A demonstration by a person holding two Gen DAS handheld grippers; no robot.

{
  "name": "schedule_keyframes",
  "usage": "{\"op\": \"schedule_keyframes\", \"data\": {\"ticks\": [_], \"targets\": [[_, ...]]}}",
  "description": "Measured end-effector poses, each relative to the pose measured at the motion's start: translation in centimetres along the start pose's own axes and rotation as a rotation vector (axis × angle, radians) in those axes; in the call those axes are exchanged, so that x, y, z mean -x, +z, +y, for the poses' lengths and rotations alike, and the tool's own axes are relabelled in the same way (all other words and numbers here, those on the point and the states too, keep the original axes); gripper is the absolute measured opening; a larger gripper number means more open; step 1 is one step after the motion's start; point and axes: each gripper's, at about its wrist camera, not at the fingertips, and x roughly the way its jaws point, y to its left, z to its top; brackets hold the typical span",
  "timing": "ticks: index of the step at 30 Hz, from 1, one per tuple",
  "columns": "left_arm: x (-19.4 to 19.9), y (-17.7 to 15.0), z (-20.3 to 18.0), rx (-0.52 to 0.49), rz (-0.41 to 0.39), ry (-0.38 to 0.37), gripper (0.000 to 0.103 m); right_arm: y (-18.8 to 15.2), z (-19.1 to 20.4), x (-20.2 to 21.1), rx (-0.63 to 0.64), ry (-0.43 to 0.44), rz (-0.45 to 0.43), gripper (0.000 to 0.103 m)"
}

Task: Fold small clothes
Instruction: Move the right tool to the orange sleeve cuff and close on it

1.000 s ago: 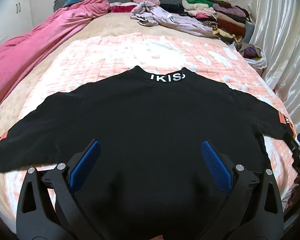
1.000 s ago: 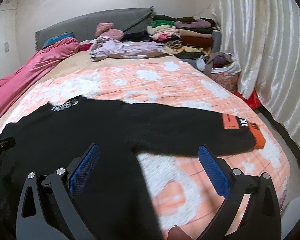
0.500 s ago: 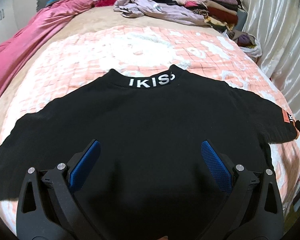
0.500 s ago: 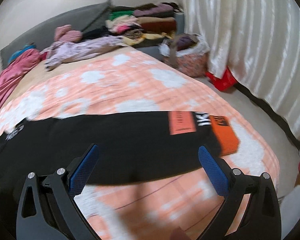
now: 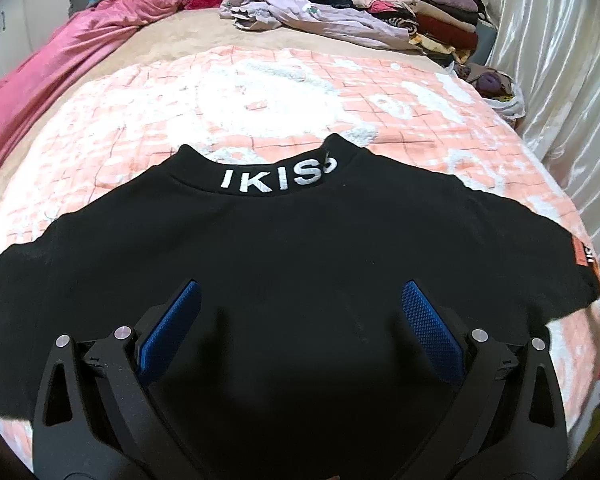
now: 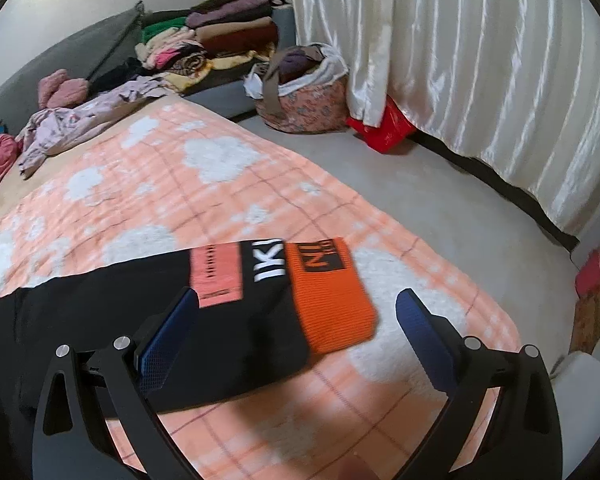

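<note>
A: What is seen at the left of the scene?
B: A pink quilt [image 5: 60,52] is bunched along the left edge of the bed [image 5: 160,52]. Nearer the middle, a black sweater [image 5: 292,256] is spread flat on the peach-and-white blanket [image 5: 260,108], its collar turned to the far side and marked with white letters.

A: How is the left gripper [image 5: 300,312] held?
B: It is held released, its blue pads wide apart above the near part of the sweater's body. Nothing is gripped between them.

A: And further right?
B: The sweater's right sleeve [image 6: 228,320] is stretched out toward the bed's right edge. It is ended by an orange cuff [image 6: 332,300], with a pink patch [image 6: 216,272] and white letters just to the left of the cuff.

A: What is the state of the right gripper [image 6: 296,316]?
B: It too is released. It is held over the sleeve end, the cuff lying between its spread pads; whether the cloth is touched cannot be told.

A: What is found at the far side?
B: A lilac garment [image 5: 320,16] is crumpled at the head of the bed, and to its right folded clothes [image 5: 420,4] are stacked. On the floor [image 6: 440,208] at the right a flowered bag [image 6: 308,100] is set, then a red bag [image 6: 384,128] under the white curtain [image 6: 460,60].
</note>
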Motion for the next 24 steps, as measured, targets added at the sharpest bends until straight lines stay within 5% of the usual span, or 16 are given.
{"op": "schedule_keyframes", "data": {"ticks": [1, 4, 8, 12, 24], "targets": [[0.0, -0.1, 0.1, -0.004, -0.012, 0.001, 0.095, 0.1, -0.3, -0.1, -0.004, -0.006, 0.005, 0.097], [-0.3, -0.4, 0.2, -0.038, -0.04, 0.023, 0.095, 0.2, -1.3, -1.3, -0.032, 0.006, 0.043, 0.074], [-0.8, -0.5, 0.7, -0.056, -0.038, 0.04, 0.095, 0.3, -2.4, -3.5, -0.09, 0.037, 0.112, 0.063], [-0.8, -0.4, 1.4, -0.034, -0.037, 0.03, 0.095, -0.1, -3.6, -5.6, -0.177, 0.076, 0.175, 0.064], [-1.3, -0.8, 2.2, -0.022, -0.017, 0.016, 0.095, -0.3, -1.4, -2.8, -0.112, 0.191, 0.066, 0.02]]}}
